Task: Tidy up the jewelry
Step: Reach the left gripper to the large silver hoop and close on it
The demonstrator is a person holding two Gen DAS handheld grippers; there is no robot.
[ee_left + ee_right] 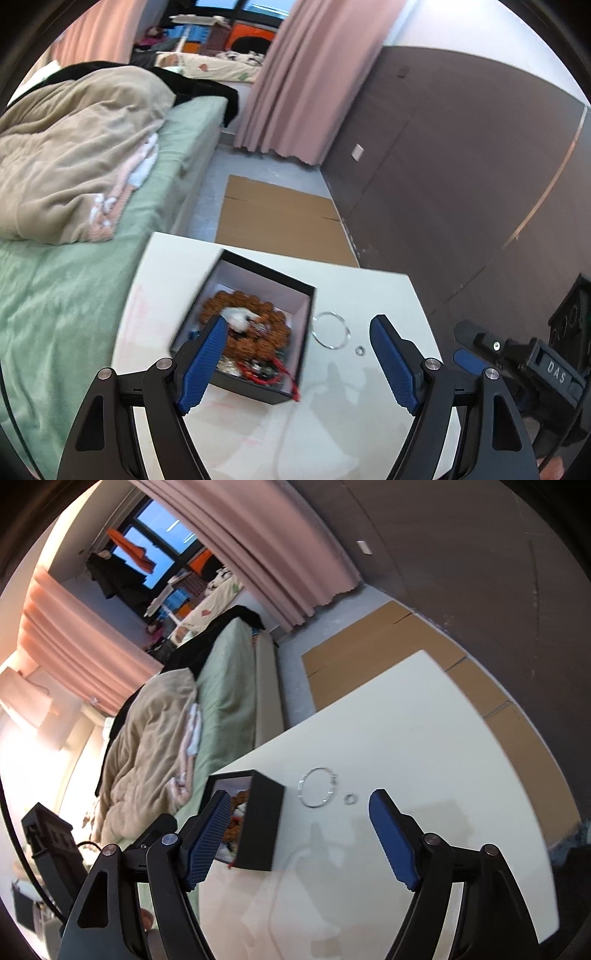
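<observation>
A black open box sits on the white table. It holds a brown bead bracelet, a white piece and red cord. A silver bangle and a small silver ring lie on the table right of the box. My left gripper is open above the box and bangle. The right gripper's body shows at the right. In the right wrist view, my right gripper is open over the box, bangle and ring.
A bed with green sheet and beige blanket lies left of the table. Flat cardboard covers the floor beyond it. A dark wall and pink curtain stand at the right and back.
</observation>
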